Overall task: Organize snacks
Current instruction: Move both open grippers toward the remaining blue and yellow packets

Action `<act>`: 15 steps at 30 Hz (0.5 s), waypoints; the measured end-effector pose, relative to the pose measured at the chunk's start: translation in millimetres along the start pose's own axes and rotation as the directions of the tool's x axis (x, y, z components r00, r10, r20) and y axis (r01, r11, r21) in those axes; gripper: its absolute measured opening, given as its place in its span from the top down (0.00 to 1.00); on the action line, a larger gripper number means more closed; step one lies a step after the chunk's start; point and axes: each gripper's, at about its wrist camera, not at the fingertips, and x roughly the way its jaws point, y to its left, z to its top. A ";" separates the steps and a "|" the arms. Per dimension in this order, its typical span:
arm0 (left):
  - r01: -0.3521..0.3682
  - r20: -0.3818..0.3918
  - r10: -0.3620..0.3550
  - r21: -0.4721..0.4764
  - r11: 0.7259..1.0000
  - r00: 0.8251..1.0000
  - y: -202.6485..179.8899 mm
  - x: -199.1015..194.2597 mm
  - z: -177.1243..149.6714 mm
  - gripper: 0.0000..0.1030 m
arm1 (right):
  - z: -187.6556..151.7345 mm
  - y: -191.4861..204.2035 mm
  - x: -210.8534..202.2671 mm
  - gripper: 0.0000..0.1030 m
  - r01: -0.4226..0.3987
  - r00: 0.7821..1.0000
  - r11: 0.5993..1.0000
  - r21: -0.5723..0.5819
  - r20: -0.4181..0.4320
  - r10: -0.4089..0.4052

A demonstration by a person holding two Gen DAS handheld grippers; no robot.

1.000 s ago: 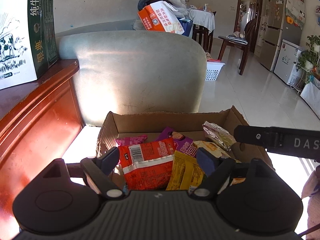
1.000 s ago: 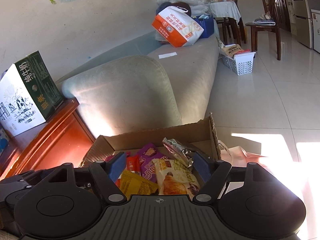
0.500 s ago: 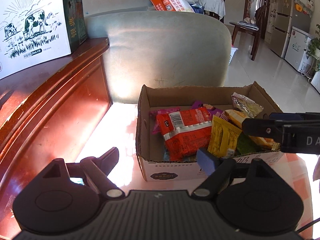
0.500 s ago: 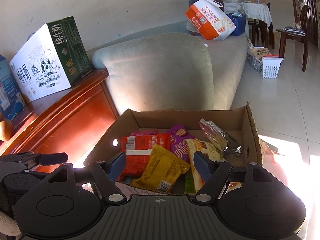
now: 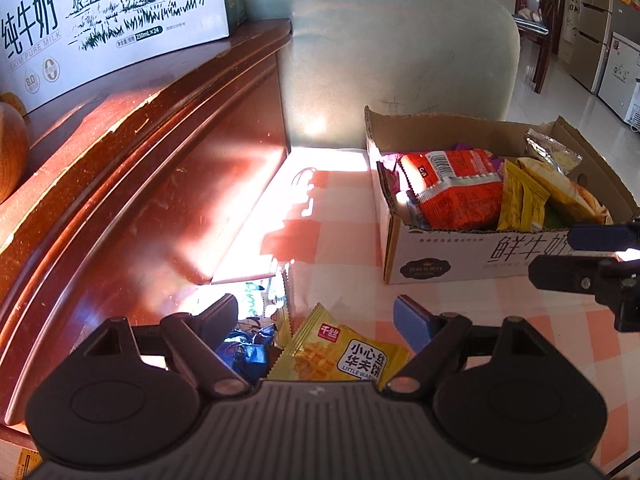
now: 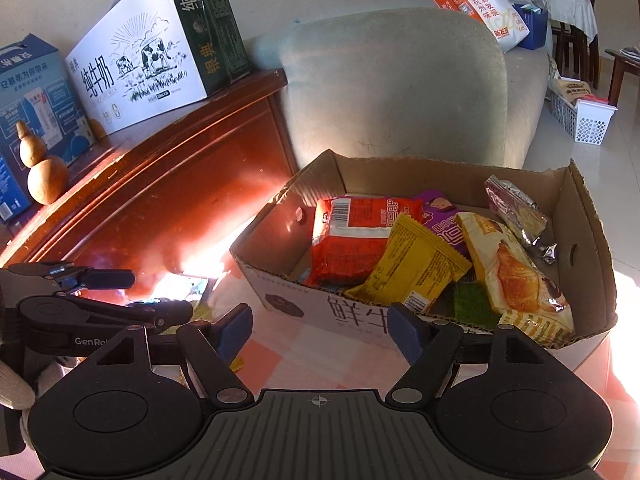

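Far left, on the cabinet: a milk carton (image 6: 148,48) printed with cows stands on the red wooden cabinet (image 6: 168,184); a blue box (image 6: 32,92) and a gourd (image 6: 44,160) sit beside it.
Left tool: the left tool (image 5: 320,320) points down at the table (image 5: 340,220), which has an orange-and-white checked cloth; its jaws stand apart with nothing clamped.
Under the left tool: a yellow wafer packet (image 5: 344,356) lies flat on the cloth between the two fingers, touching neither pad as far as can be seen; a blue wrapped sweet (image 5: 244,350) lies just beside it, close to the left finger.
Near the cabinet base: further wrappers lie in strong glare and cannot be identified.
Centre, behind: a grey-green sofa arm (image 6: 396,80) rises behind the table.
Right tool: the right tool (image 6: 320,330) hovers near the front wall of the cardboard box (image 6: 280,220); its jaws are apart and empty.
Box position: the box rests on the cloth, to the right of the loose packets and apart from them.
Box contents, left to right: a red packet (image 6: 352,236), a yellow packet (image 6: 412,268) leaning over it, a purple packet (image 6: 440,216) behind, a croissant packet (image 6: 516,276), and a silver foil packet (image 6: 516,208) at the far right.
Far right, background: an orange-and-white bag (image 6: 480,4) sits on the sofa; a white basket (image 6: 584,120) stands on the tiled floor.
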 end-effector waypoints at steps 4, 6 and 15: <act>-0.009 -0.008 0.009 0.010 1.000 1.000 8.7 -0.6 -4.6 0.18 | -19.2 13.5 5.8 0.27 -0.002 0.999 1.000 -0.006 -0.034 0.001; -0.022 -0.012 0.022 0.018 1.000 1.000 14.2 0.1 -6.1 0.18 | -29.5 19.6 7.3 0.27 -0.006 0.999 1.000 0.003 -0.050 0.007; -0.068 -0.062 0.068 0.007 0.998 0.996 47.5 13.6 -16.6 0.18 | -77.7 72.7 5.3 0.27 -0.103 0.991 0.994 0.018 -0.087 0.105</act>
